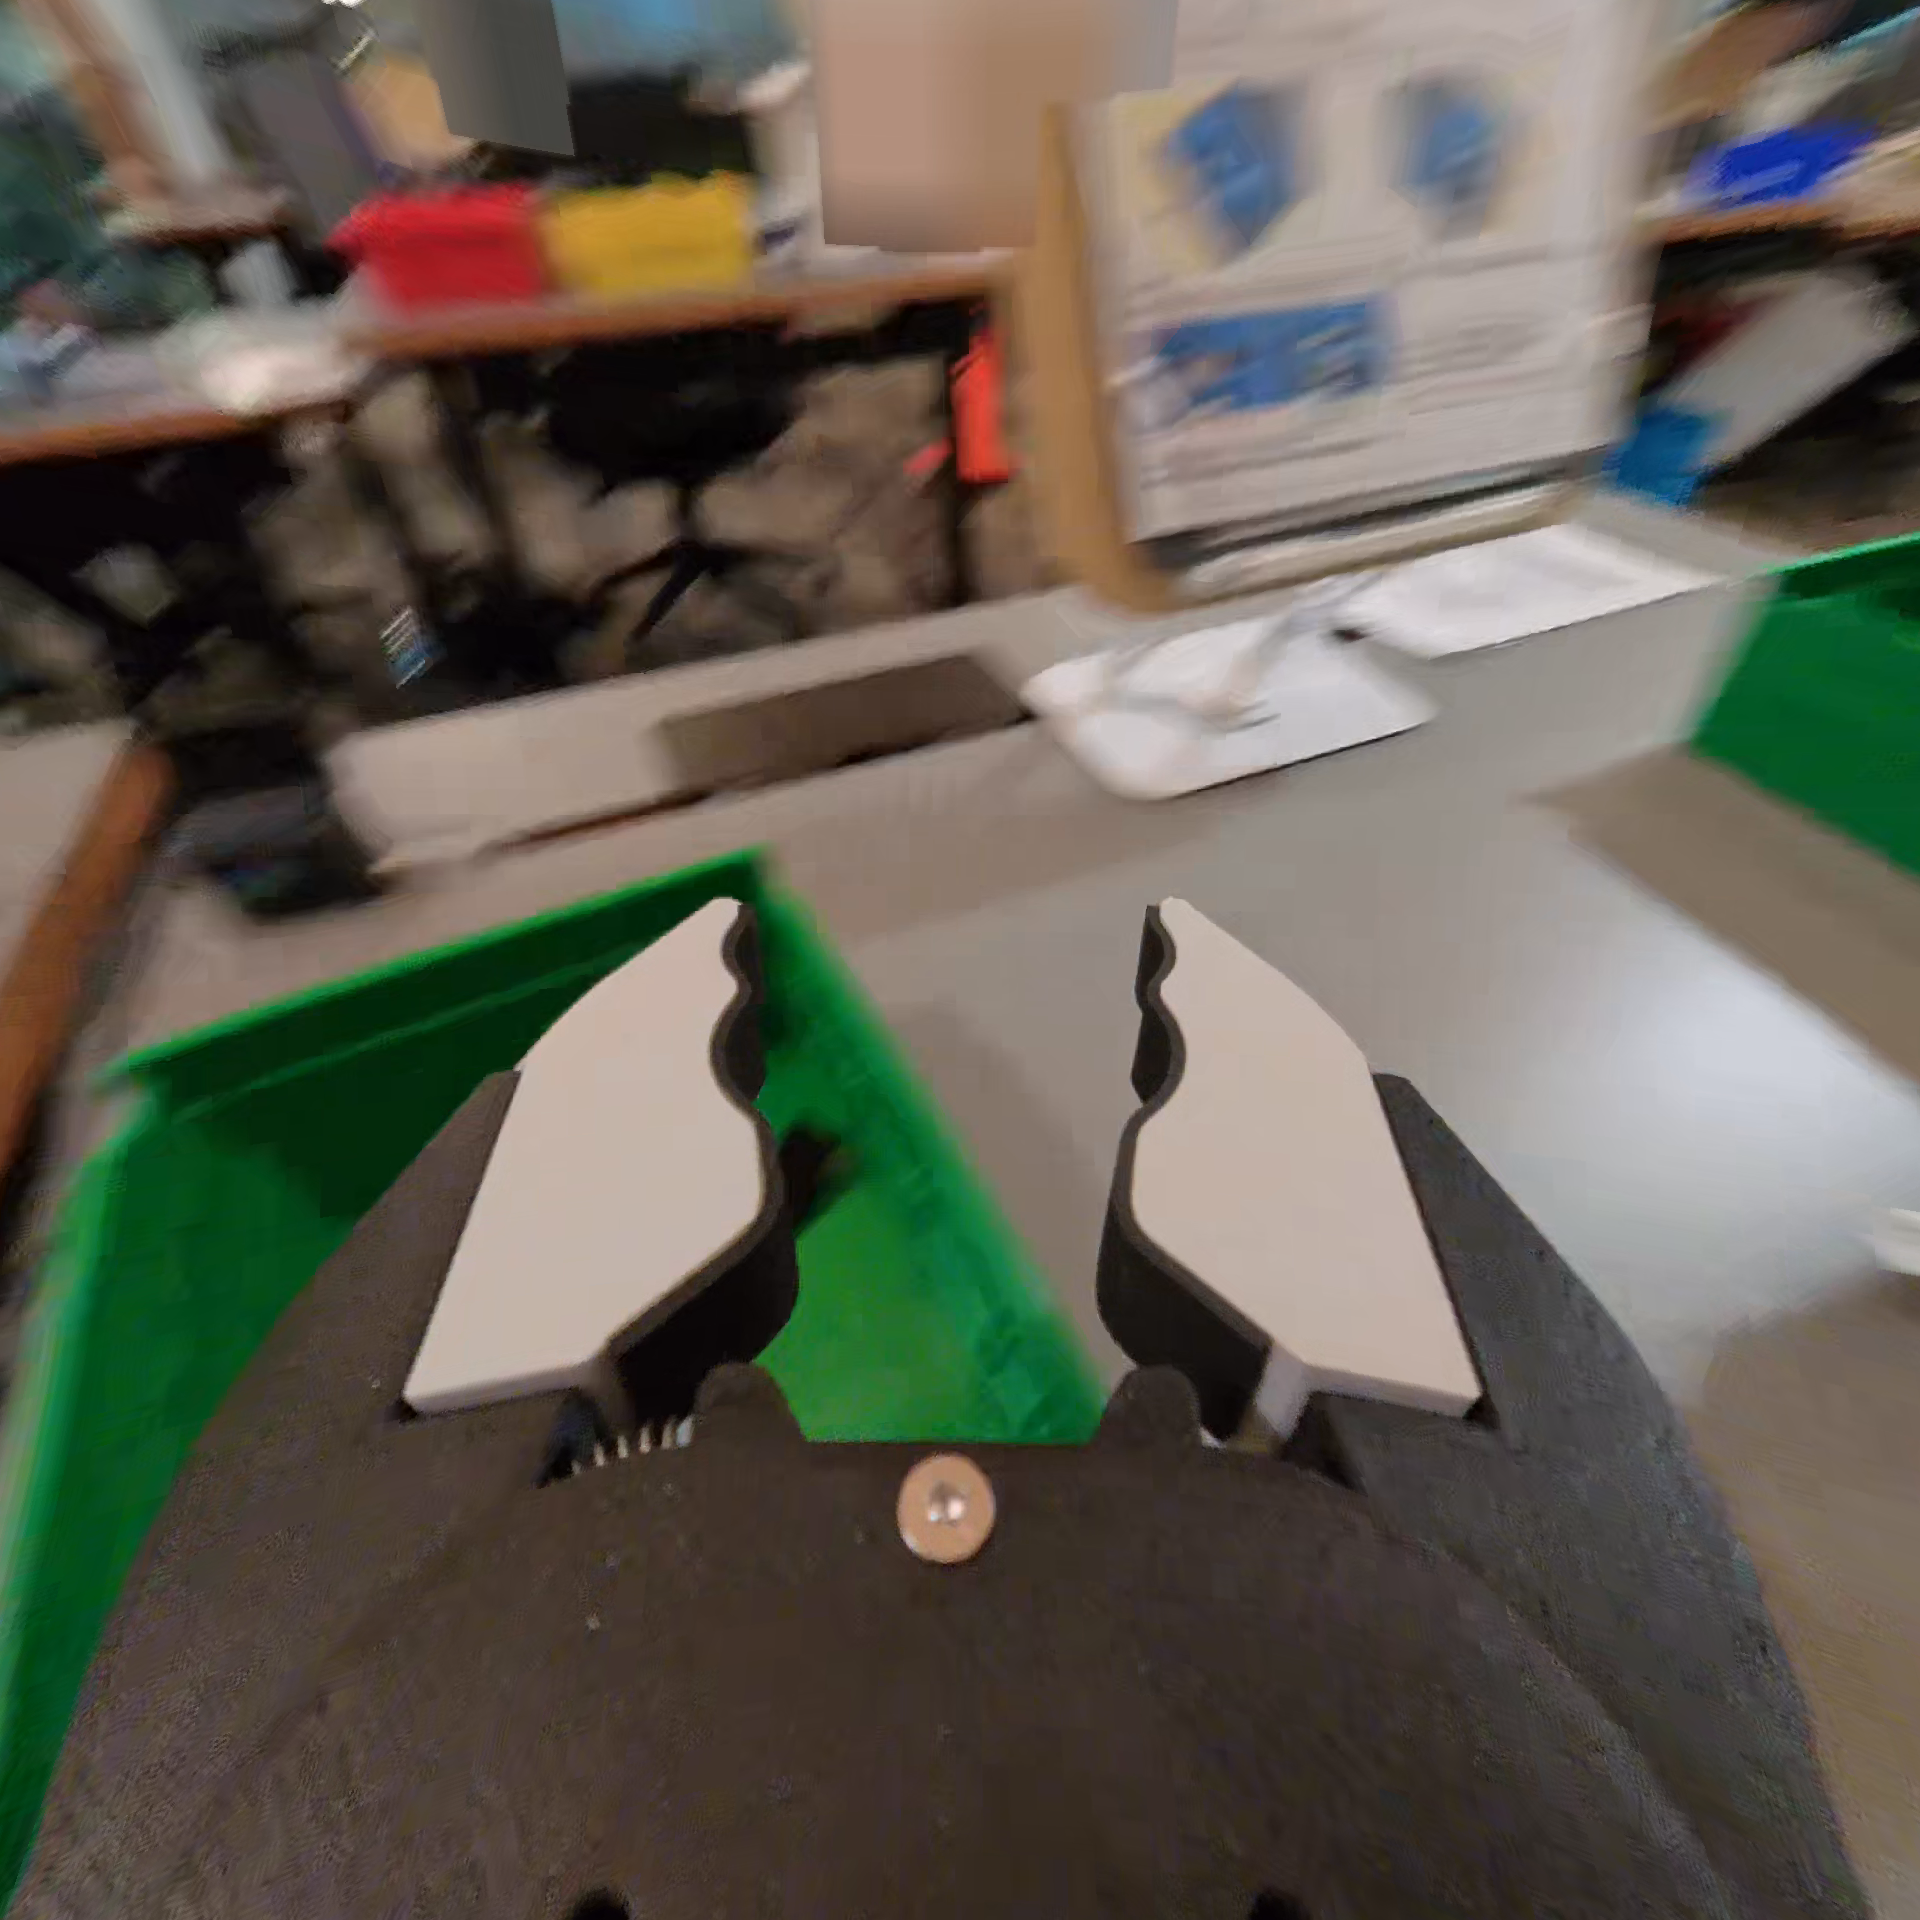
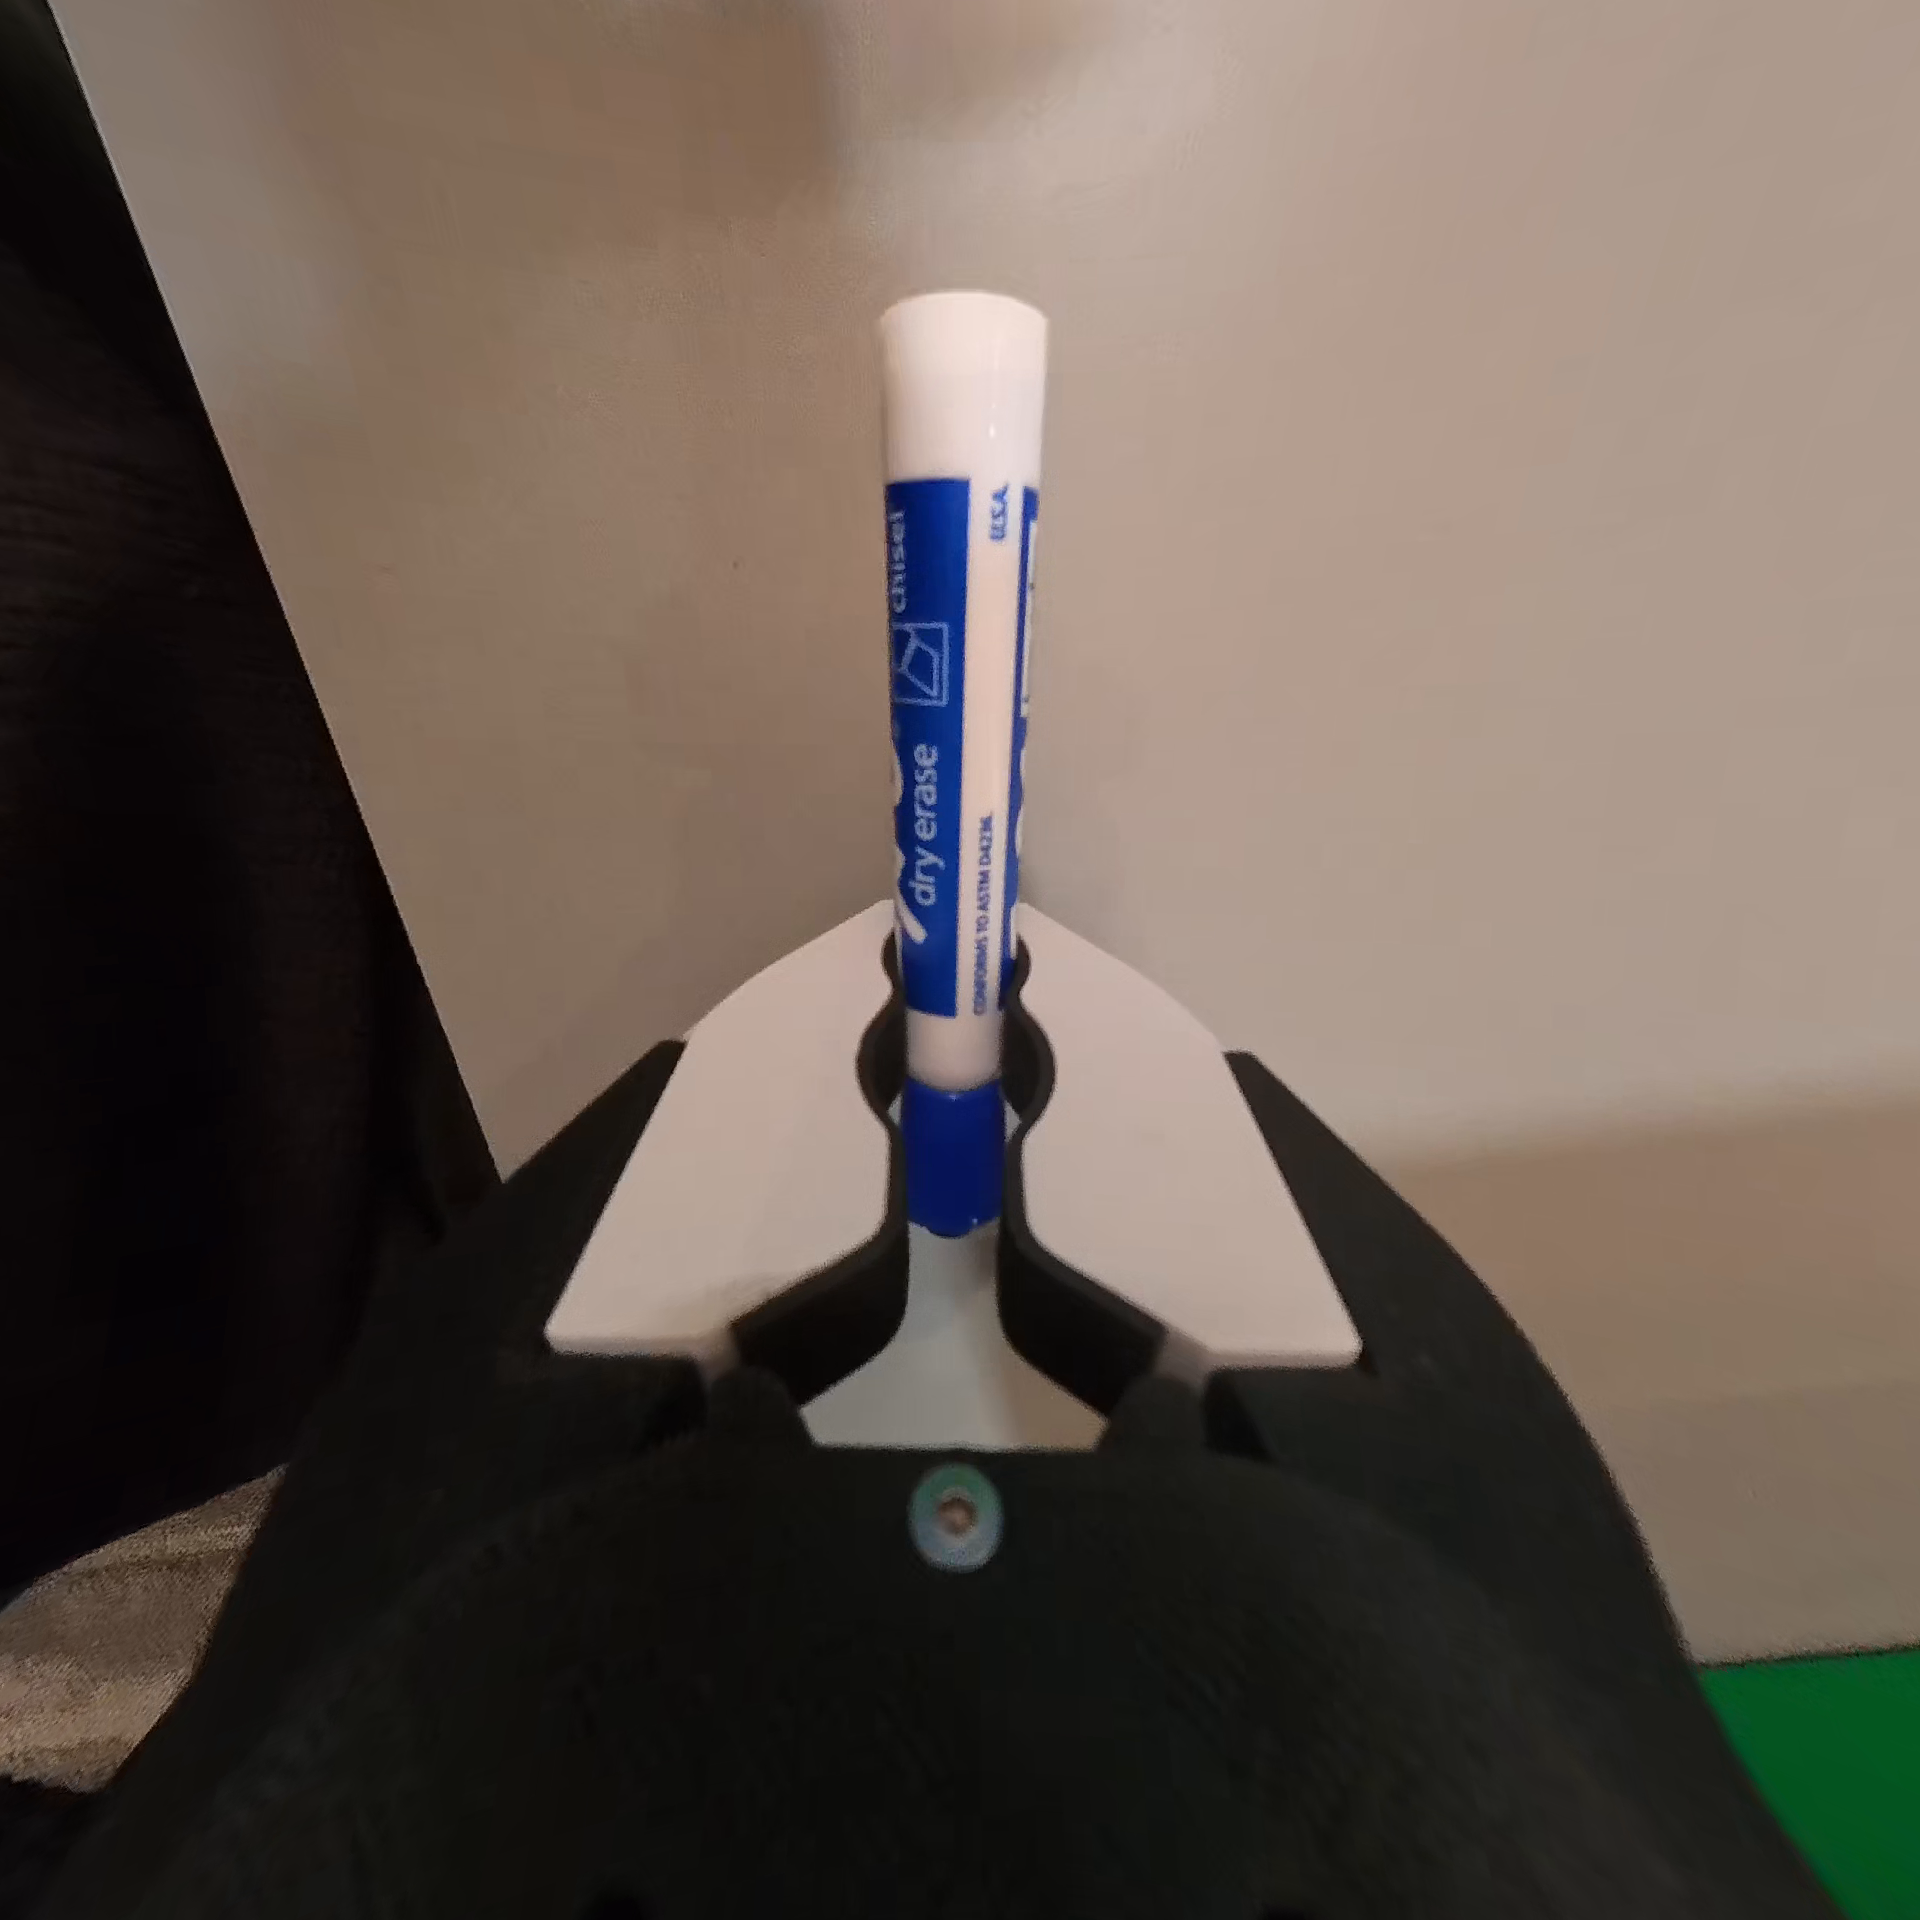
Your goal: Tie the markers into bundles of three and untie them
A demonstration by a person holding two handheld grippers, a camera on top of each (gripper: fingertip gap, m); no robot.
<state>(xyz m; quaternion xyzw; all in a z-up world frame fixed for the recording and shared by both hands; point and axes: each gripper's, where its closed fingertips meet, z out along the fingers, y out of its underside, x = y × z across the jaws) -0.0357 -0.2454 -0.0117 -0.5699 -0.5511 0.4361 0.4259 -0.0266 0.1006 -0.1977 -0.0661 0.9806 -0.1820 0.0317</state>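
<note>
**Marker held lengthwise in the right gripper; left gripper open over a green bin**

The right gripper (image 2: 954, 997) is closed on a marker (image 2: 961, 665), white-barrelled with a blue label and a blue collar. The marker's long axis runs straight forward along the fingers, so it sticks out ahead of the tips like an extension of the tool. The jaws pinch it near the collar end, in the scalloped notches, and most of the barrel with its blunt white end lies beyond the fingertips. Behind it is a plain beige table surface (image 2: 1455, 623); a sliver of green (image 2: 1808, 1797) shows at the lower right corner of that view (what it belongs to cannot be told from there).

The left gripper (image 1: 948, 920) is spread wide with nothing between its fingers. It hangs above the near corner of a green bin (image 1: 312, 1122), whose right wall runs under the gap between the fingers. A small dark object (image 1: 808, 1158) lies inside the bin, too blurred to name. A second green bin (image 1: 1829, 675) sits at the right edge, well apart from the first. The left view is motion-blurred; neither view shows the other gripper, so how they lie relative to each other cannot be told.
</note>
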